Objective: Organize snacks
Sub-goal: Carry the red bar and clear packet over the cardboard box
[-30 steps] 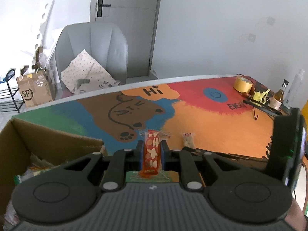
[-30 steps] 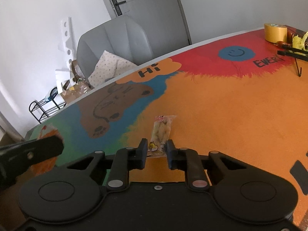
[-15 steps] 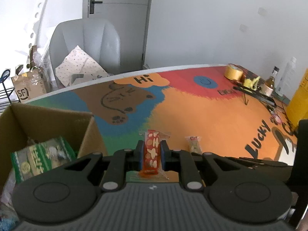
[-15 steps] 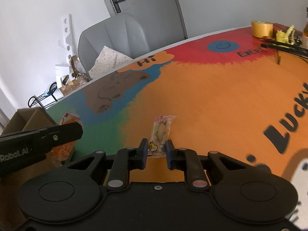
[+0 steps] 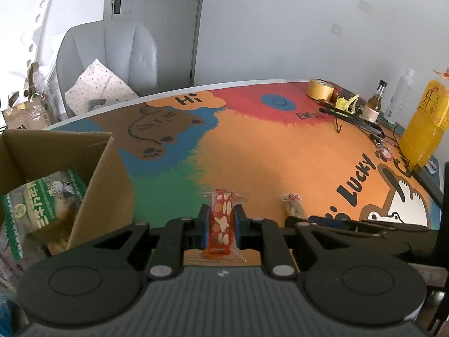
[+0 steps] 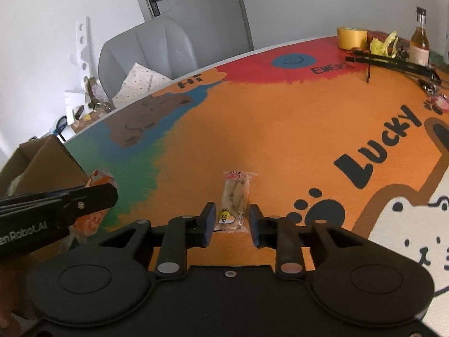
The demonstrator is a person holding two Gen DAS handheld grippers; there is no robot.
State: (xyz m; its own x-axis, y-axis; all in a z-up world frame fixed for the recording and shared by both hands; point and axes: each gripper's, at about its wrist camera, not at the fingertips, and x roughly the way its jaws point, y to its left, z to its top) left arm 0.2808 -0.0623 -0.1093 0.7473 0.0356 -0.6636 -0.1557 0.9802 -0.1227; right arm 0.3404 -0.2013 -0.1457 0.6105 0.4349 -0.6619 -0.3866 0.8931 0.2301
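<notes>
So, your left gripper is clamped on the orange snack packet, both pads pressed flat against its sides, pkt standing upright between them w/ its top poking past the fingertips. Just off to the left of that tool sits the cardboard box, open, w/ a green-and-white snack bag inside. Box wall is close beside the left finger, not touching as far as you can see.

Your right gripper has just been opening: jaws now stand apart w/ the pale snack packet between them, lying on the table. Visible gaps both sides, so pads aren't pressing it. Pkt points straight ahead of the tool, far end past the fingertips.

From the right cam, the left tool shows at the left edge, orange pkt in its tip, near the box corner.

Far ahead-right of both tools: tape roll, small bottle, yellow juice bottle. Grey chair beyond the table's far edge.
</notes>
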